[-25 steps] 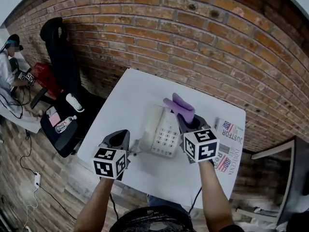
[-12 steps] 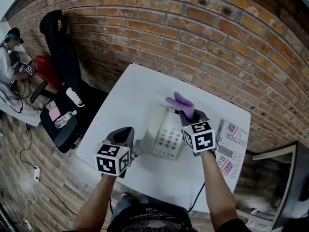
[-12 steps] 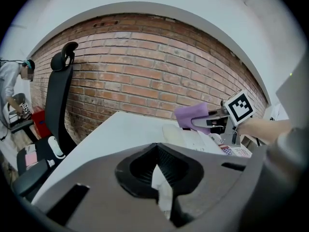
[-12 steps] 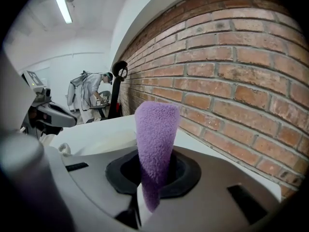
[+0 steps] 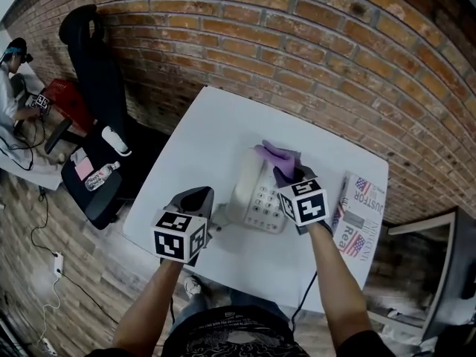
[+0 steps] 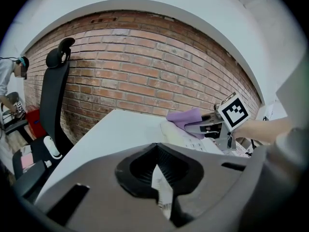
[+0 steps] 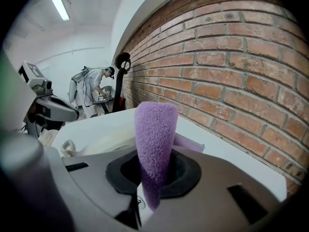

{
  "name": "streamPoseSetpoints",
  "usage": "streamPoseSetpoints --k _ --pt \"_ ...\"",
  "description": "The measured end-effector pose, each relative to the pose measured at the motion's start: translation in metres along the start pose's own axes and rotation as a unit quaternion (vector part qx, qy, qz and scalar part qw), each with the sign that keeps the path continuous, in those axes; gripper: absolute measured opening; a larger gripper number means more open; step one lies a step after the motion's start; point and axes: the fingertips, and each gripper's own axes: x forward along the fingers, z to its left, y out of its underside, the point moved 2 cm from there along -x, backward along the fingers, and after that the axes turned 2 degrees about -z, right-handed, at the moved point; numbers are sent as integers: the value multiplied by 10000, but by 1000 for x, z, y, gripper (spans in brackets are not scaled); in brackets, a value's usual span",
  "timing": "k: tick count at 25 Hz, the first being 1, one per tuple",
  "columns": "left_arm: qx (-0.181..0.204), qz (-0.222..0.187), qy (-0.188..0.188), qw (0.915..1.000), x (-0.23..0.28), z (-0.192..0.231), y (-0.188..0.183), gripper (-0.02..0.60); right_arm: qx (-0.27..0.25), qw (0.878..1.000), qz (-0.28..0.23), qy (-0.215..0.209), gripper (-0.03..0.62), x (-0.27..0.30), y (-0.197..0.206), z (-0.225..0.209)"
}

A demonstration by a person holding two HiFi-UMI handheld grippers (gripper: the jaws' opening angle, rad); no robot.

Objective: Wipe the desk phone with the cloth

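A white desk phone (image 5: 259,190) lies in the middle of the white table (image 5: 201,136). My right gripper (image 5: 288,173) is shut on a purple cloth (image 5: 279,157), which rests on the phone's far end. In the right gripper view the cloth (image 7: 154,134) stands up between the jaws of my right gripper (image 7: 153,178). My left gripper (image 5: 199,198) hovers near the phone's left side, by the coiled cord (image 5: 219,218), jaws shut with nothing held. The left gripper view shows my left gripper (image 6: 157,170), the phone (image 6: 186,138), the cloth (image 6: 186,116) and the right gripper (image 6: 208,127).
A printed paper (image 5: 358,214) lies at the table's right edge. A brick wall (image 5: 312,43) runs behind the table. A black office chair (image 5: 93,80) and a low black seat with a bottle (image 5: 101,177) stand left of it. A person (image 5: 11,80) is at far left.
My right gripper has lowered the cloth from upright above the phone onto its far end. My left gripper has shifted a little closer to the phone.
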Motion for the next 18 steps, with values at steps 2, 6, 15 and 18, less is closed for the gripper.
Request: streamPoseSetpoints --k 2,6,15,18 --pt "13 19 91 10000 -2 0 2 5 108 9999 7 41 46 -1 2 5" --pt "25 51 297 9995 -6 -2 4 5 292 9995 33 148 46 -6 6 14" --pt "171 61 560 9983 -25 -6 11 5 541 9982 144 207 46 -22 26 42" --pt "200 66 605 9979 -32 -6 14 5 595 9978 172 215 46 -26 31 51"
